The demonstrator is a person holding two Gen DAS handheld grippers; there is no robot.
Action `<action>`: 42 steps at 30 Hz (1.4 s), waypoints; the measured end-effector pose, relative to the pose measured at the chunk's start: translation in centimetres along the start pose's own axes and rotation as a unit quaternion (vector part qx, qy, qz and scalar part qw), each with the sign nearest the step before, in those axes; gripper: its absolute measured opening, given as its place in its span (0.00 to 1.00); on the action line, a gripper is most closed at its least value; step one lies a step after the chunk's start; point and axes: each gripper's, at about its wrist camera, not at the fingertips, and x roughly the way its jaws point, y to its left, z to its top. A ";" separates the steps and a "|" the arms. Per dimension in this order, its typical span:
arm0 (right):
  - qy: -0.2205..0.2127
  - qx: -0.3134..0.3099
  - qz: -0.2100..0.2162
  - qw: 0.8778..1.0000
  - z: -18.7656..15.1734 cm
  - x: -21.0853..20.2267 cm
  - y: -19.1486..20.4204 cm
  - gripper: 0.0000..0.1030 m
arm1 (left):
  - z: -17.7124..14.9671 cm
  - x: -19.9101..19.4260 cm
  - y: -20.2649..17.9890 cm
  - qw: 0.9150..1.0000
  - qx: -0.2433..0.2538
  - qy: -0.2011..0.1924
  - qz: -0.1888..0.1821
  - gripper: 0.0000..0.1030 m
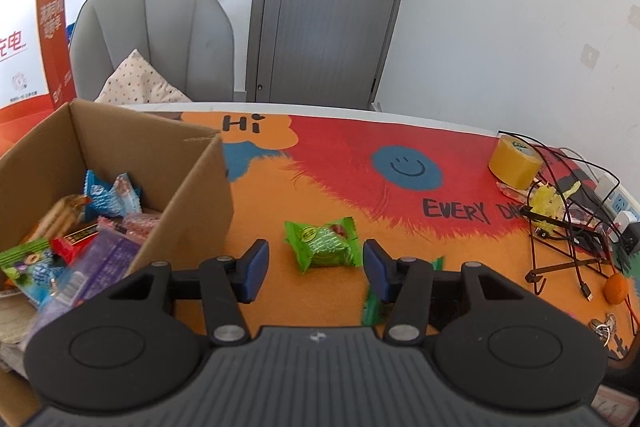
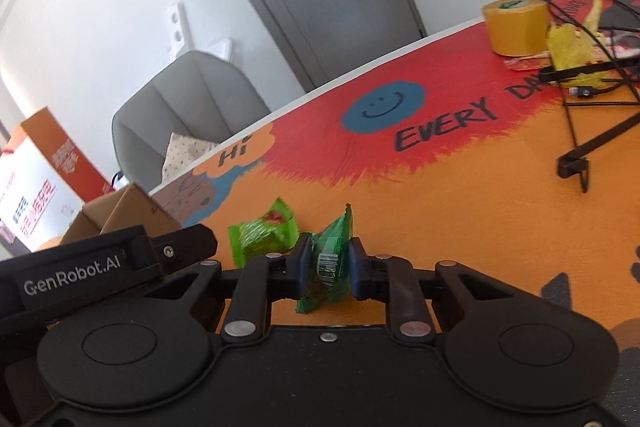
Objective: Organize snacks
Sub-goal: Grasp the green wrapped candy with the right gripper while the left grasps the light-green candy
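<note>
A light green snack packet (image 1: 322,245) lies on the orange mat (image 1: 280,195), between the blue pads (image 1: 256,269) of my left gripper (image 1: 316,273). The gripper is open, with a small gap on each side of the packet. A darker green packet (image 1: 370,307) peeks out under its right finger. In the right wrist view, my right gripper (image 2: 329,261) is shut on that dark green packet (image 2: 330,263), held edge-up just above the mat. The light green packet (image 2: 262,235) lies just to its left. A cardboard box (image 1: 188,163) at the left holds several wrapped snacks (image 1: 108,195).
A yellow tape roll (image 1: 516,163), tangled cables on a black wire stand (image 1: 568,239), a small orange fruit (image 1: 616,287) and a power strip crowd the right end. Beyond the table stand a grey chair (image 1: 160,39) and an orange-white bag (image 1: 32,39).
</note>
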 end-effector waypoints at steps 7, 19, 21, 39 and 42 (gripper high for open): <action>-0.023 0.045 -0.006 0.999 0.7 -1.2 -3.0 0.20 | -0.2 1.1 -1.9 1.000 0.016 -0.001 -0.004 0.50; -0.041 0.075 -0.012 0.996 1.1 -2.1 -5.0 0.20 | -0.3 4.2 -3.0 1.000 0.005 0.011 0.020 0.57; -0.041 0.073 -0.015 0.996 1.1 -2.1 -4.9 0.20 | -0.5 4.7 -3.2 1.000 0.008 0.008 0.029 0.58; -0.033 0.056 -0.027 0.998 1.0 -1.9 -4.5 0.20 | -0.9 8.4 -2.2 0.997 0.005 0.010 0.074 0.60; -0.033 0.053 -0.036 0.997 1.0 -1.8 -4.4 0.20 | -0.9 8.0 -2.3 0.998 0.004 0.006 0.064 0.47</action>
